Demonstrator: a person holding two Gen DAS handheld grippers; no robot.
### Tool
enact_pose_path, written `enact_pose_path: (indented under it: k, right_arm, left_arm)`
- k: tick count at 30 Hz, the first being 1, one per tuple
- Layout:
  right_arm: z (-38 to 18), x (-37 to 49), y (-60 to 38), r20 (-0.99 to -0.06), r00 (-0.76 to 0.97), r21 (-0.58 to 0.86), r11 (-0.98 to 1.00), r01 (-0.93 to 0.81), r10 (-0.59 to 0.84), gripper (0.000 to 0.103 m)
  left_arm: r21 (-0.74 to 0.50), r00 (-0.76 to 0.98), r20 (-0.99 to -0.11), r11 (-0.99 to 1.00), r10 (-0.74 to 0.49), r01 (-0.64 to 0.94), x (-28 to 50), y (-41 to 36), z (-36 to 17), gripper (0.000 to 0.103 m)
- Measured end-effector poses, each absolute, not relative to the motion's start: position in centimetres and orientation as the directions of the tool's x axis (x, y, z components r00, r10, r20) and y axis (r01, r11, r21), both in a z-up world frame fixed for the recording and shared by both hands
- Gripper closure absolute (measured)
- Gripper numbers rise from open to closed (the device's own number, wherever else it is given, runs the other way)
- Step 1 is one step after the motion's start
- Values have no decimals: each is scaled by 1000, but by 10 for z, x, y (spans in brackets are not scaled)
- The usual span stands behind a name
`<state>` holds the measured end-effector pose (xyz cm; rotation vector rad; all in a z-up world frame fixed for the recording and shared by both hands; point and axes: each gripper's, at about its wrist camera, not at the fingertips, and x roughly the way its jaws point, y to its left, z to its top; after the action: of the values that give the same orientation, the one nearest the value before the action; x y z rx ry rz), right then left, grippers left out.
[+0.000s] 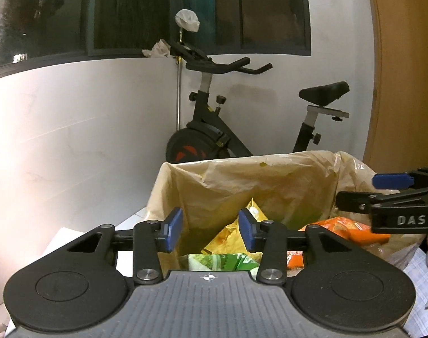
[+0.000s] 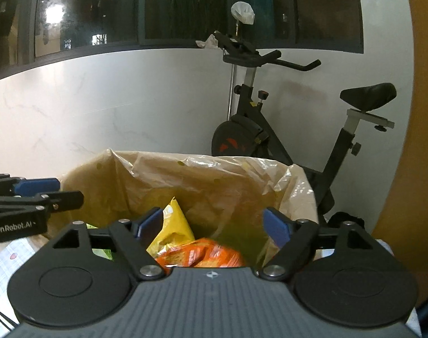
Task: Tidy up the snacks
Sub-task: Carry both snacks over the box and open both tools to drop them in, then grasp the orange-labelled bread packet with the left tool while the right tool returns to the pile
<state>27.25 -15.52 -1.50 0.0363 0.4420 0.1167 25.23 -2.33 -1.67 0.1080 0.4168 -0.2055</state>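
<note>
- Snacks sit inside a bin lined with a translucent tan plastic bag point(image 1: 270, 180), its rim standing in front of both tongs; an exercise bike point(image 1: 214, 129) stands behind it against the wall.
- Left tongs point(image 1: 211, 229): jaws partly apart, nothing between the blue pads; they hover over the near rim of the liner.
- Right tongs point(image 2: 214, 225): jaws wide, empty; the orange packet shows low between the arms but no pad presses on it.
- Yellow packet point(image 1: 233, 231): stands on edge, leaning in the middle of the bin, crinkled film. Likely light, soft, slick.
- Orange packet point(image 2: 202, 255): lies on top, at the near edge in the right view, beside the yellow one; blurred, so print unreadable. Probably an air-filled bag with brittle contents.
- Green packet point(image 1: 222, 262): lies flat, just under the left tongs.
- Handling judgement: pinch a sealed seam or corner, not the puffed belly; a hard squeeze could crush the contents or let the film slip out.
- The liner is loose and thin; pads could snag it.
</note>
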Motion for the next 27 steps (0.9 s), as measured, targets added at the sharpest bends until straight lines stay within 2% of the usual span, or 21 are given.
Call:
enact_pose_path:
  k: [7,14,20,27]
  right_arm:
    - [-5,241,-163,-385,916,34,994,-107,112,22]
    - [-7,203,-185,-330,938,76,993,-88,108,22]
    - [-16,167,-197,-255,963,79,994,-70,88,22]
    - [-42,141,-208,-263,963,119,992,-36,67,22]
  left_arm:
    - [53,905,-386,975,-179,215,231,-6,-9,57]
    - [23,911,-368,978,-186,209,201,16,-7,57]
    - [-4,907,-376,979,-189,203,175,30,-23,57]
    - [-26,885,-410,973,-219,229,154,27,-55,57]
